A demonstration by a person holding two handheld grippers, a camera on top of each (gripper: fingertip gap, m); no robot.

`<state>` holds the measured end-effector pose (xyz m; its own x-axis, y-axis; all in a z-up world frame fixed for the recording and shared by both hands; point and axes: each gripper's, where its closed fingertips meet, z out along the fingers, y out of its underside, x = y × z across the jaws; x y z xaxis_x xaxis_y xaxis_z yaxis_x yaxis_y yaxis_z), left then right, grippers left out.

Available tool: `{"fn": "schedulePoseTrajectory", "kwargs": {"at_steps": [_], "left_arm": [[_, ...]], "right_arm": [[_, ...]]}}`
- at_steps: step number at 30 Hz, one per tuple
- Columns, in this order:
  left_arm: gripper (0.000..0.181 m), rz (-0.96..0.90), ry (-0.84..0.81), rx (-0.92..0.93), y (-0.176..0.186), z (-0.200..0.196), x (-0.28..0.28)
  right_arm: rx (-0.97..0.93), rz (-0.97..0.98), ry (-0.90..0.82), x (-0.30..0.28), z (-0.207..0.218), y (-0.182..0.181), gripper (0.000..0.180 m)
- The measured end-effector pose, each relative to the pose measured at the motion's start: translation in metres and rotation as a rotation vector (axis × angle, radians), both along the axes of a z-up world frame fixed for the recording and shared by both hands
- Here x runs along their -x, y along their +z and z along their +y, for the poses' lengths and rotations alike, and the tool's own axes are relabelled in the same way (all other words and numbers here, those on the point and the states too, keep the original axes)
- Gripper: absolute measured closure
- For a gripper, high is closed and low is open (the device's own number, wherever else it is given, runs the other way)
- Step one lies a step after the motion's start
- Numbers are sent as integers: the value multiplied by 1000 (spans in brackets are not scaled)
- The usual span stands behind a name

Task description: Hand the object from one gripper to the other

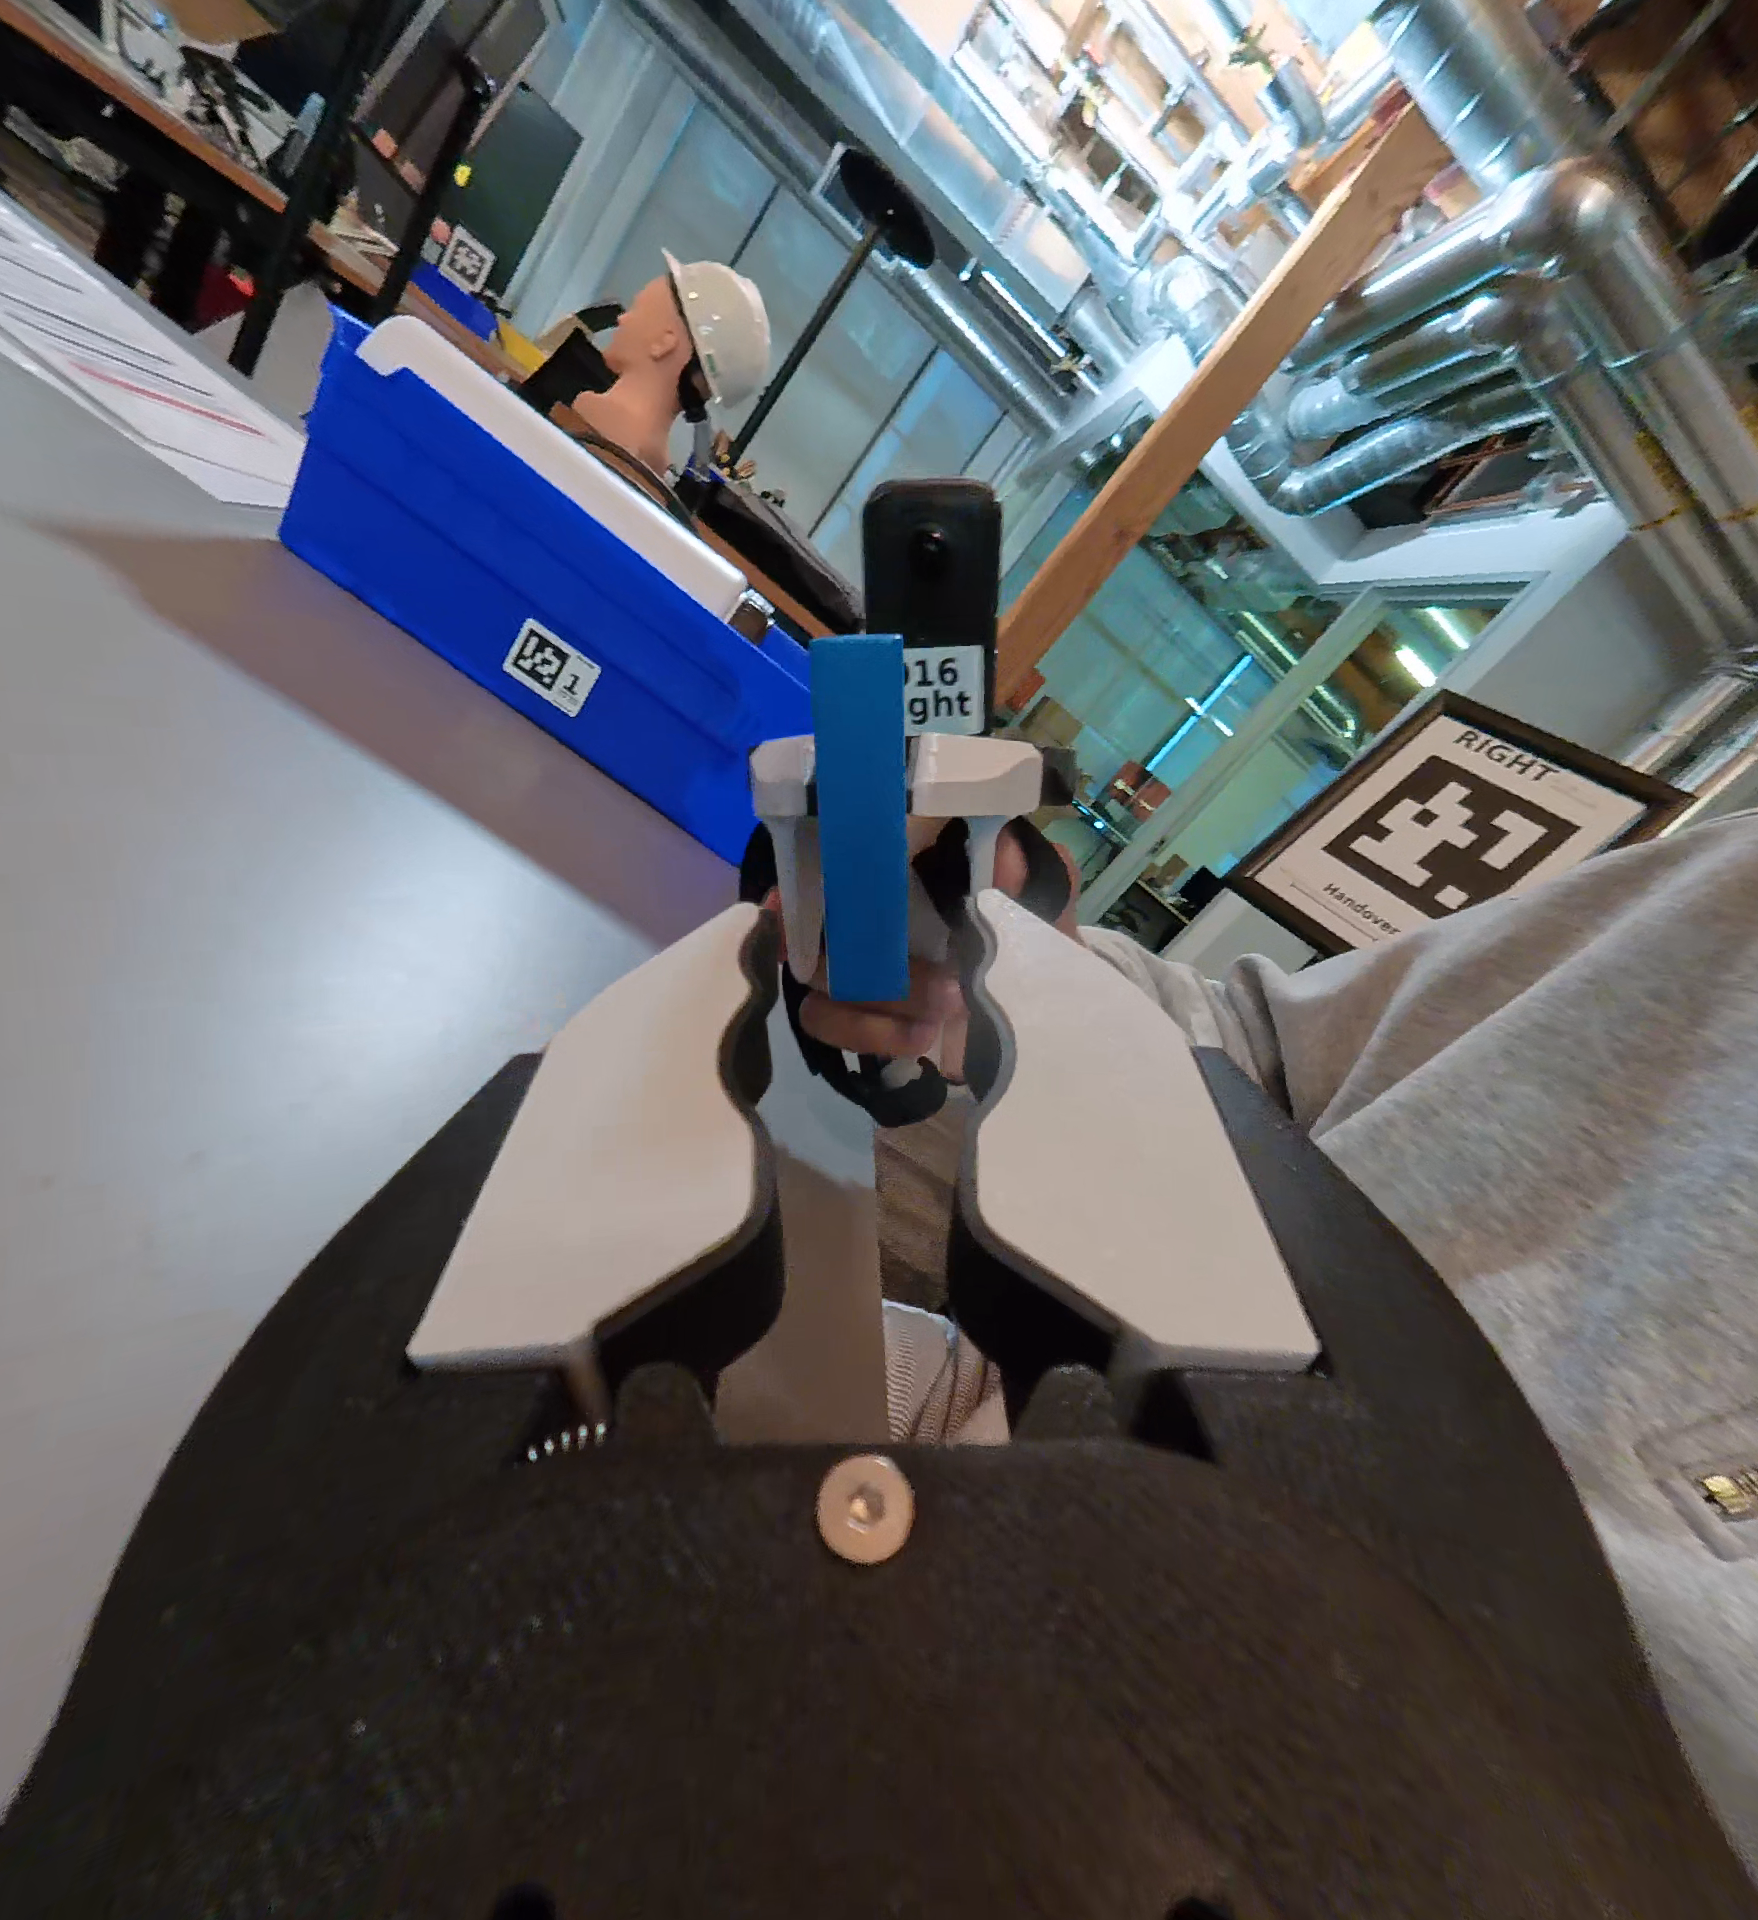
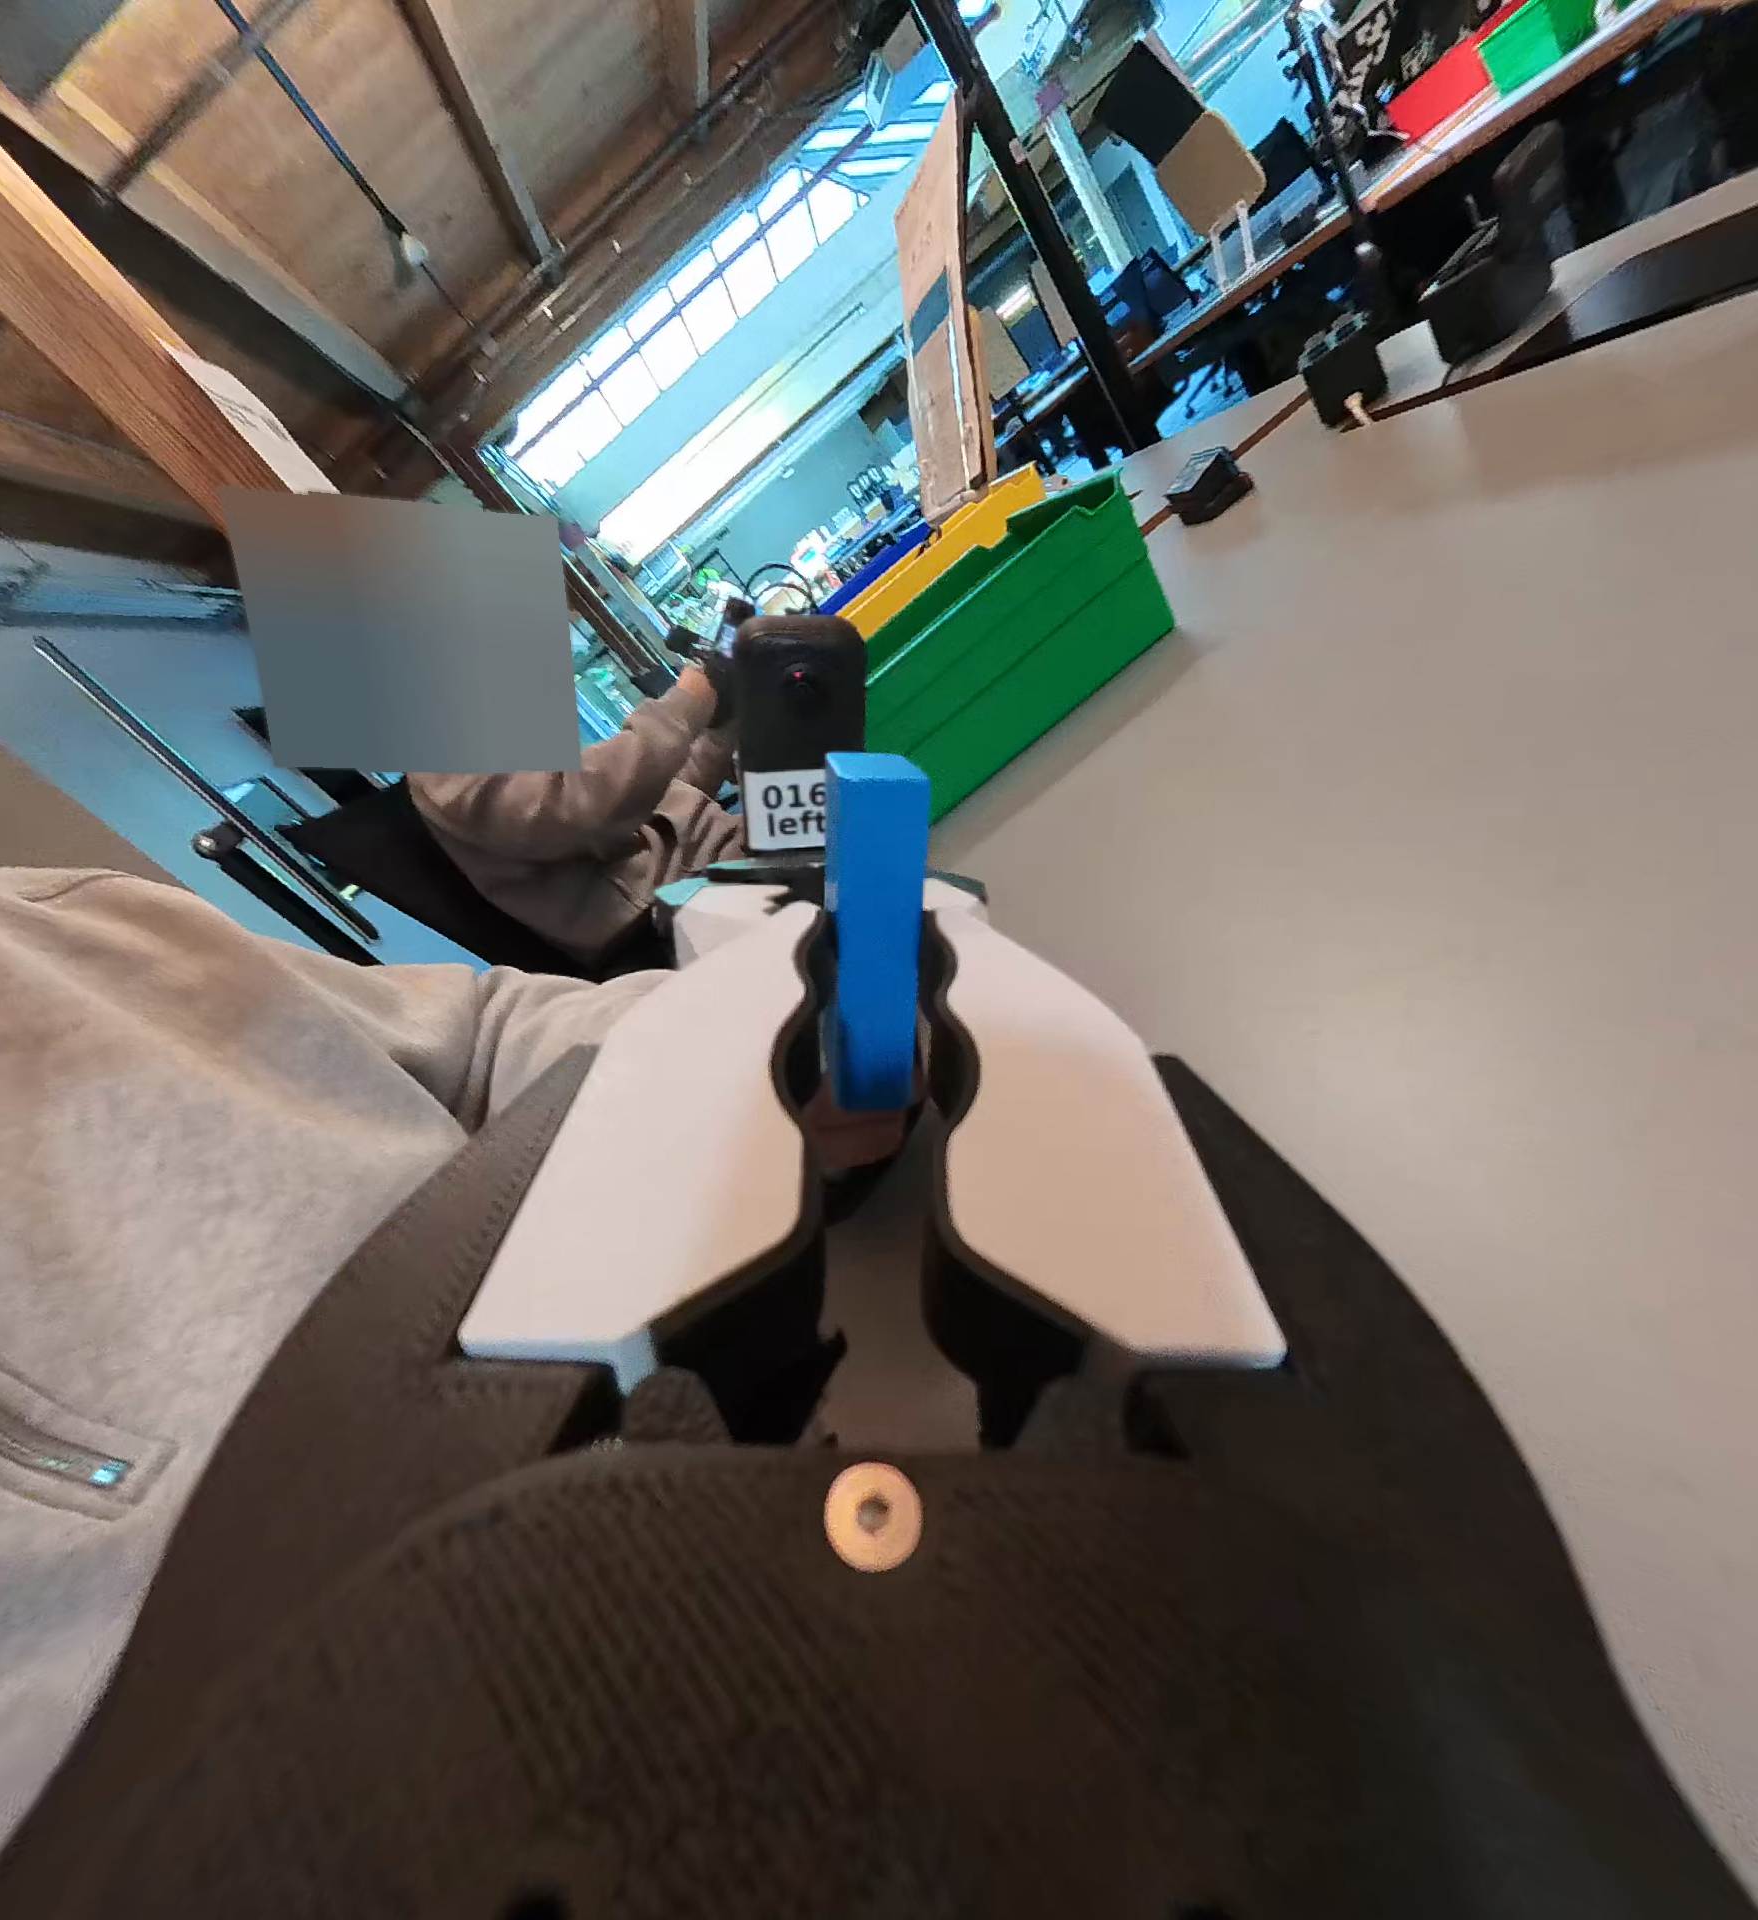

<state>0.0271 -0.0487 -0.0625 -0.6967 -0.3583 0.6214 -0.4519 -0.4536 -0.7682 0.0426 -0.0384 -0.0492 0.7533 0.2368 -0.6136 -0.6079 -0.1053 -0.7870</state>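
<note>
Above the grey table (image 2: 1477,831): blue block (image 2: 875,935), upright.
I see my right gripper (image 2: 873,997) clamped on its lower half; my left gripper (image 1: 864,997), fingers spread, faces it just short of contact.

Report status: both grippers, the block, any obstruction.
Right gripper shut on blue block. Left gripper open, just short of it. Nothing between them.

Right hand-held gripper (image 2: 870,997) clamped; left hand-held gripper (image 1: 867,971) spread.
</note>
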Motion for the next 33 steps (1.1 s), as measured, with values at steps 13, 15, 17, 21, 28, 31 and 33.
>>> {"fn": "schedulePoseTrajectory", "kwargs": {"at_steps": [13, 15, 17, 21, 28, 31, 33], "left_arm": [[164, 66, -59, 39, -5, -4, 3], [164, 72, -52, 47, -5, -3, 2], [164, 83, -49, 66, -4, 0, 1], [164, 108, -43, 64, -8, 2, -2], [164, 129, -72, 34, -15, -5, 0], [164, 132, -84, 18, -17, -8, 2], [164, 136, -93, 7, -19, -11, 2]], "right_arm": [[-27, 50, -15, 5, 5, -4, 163], [-33, 32, -25, 1, 4, -5, 160], [-45, 7, -66, -8, 2, -4, 150], [-73, 16, -120, -25, -7, 1, 141], [-81, 93, -107, -29, -7, 0, 129], [-63, 90, -69, -20, -4, -2, 132], [-50, 89, -44, -15, -2, -4, 138]]}}
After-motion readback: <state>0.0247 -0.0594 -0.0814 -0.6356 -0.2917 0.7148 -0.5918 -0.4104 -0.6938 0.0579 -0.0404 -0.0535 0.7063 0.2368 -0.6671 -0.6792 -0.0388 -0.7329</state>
